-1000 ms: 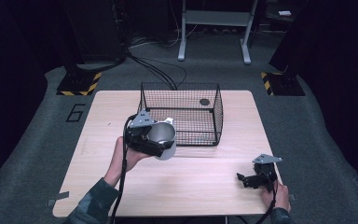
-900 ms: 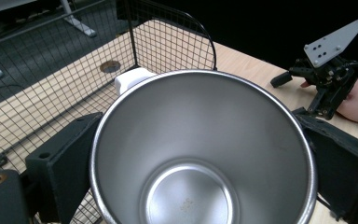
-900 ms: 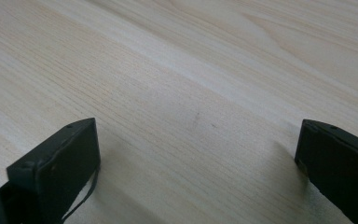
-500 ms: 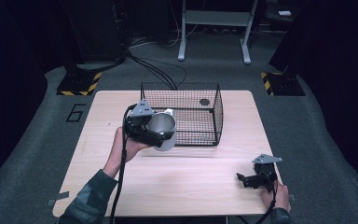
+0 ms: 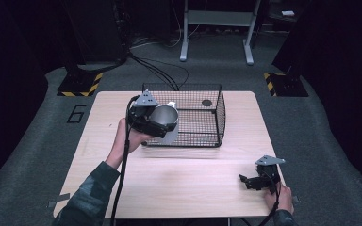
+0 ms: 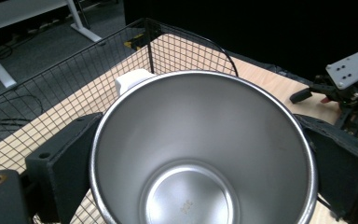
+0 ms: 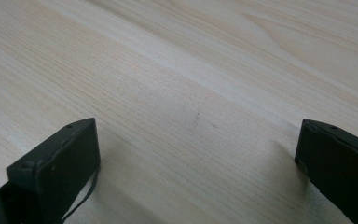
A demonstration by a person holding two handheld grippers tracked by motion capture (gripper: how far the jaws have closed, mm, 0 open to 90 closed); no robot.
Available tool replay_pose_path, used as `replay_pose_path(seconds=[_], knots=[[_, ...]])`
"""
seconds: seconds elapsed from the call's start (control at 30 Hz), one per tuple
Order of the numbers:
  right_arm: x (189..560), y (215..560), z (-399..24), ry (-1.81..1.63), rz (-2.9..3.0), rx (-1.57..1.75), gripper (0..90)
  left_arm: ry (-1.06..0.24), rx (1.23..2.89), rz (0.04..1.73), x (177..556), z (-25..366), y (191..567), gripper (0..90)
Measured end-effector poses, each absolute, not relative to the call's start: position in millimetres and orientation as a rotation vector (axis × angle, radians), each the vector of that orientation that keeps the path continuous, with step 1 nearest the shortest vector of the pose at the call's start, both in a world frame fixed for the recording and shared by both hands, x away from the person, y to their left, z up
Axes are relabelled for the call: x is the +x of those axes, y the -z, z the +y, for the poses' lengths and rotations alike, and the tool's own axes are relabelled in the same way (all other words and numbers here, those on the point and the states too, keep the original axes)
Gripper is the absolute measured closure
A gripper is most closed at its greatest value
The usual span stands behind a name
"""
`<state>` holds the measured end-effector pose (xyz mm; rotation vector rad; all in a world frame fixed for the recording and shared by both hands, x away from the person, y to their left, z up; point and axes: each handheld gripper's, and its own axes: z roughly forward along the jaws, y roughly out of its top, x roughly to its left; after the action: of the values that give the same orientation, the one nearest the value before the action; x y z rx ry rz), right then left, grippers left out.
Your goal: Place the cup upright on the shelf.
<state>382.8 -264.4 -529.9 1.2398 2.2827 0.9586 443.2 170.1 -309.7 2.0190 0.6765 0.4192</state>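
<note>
At the left end of a black wire basket [image 5: 202, 120] that stands toward the far side of the light wooden desk [image 5: 184, 188], the left gripper [image 5: 152, 123] holds a shiny steel cup [image 5: 165, 121] raised at the basket's near-left corner. Its jaws are clamped on the cup from two sides, one black pad against each flank of the wall. In the left gripper view the cup [image 6: 203, 149] faces the camera mouth-first, so its bare inside and round bottom show; a small white part [image 6: 131, 80] sticks out just behind its rim, and the basket's mesh [image 6: 65, 93] spreads beyond it. The person's left hand [image 5: 127, 136] grips the tool from below, the sleeve running down to the desk's near edge and a black cable trailing along it.

Inside the basket a small dark round thing [image 5: 207, 102] lies on the floor near the far right corner; what it is cannot be told.

The right gripper [image 5: 259, 179] rests low at the desk's near right corner, well apart from the basket, with the person's right hand [image 5: 280, 197] behind it. In the right gripper view its jaws stand wide apart with nothing between them, only bare wood grain [image 7: 191, 93].
</note>
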Motion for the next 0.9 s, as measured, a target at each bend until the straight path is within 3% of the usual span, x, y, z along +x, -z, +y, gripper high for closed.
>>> replay_pose_path(seconds=[0.9], knots=[[382.8,530.0,-264.4,-0.960,2.284,1.240,0.0,-0.416,2.027,0.700,496.9,159.2,303.8,6.3]])
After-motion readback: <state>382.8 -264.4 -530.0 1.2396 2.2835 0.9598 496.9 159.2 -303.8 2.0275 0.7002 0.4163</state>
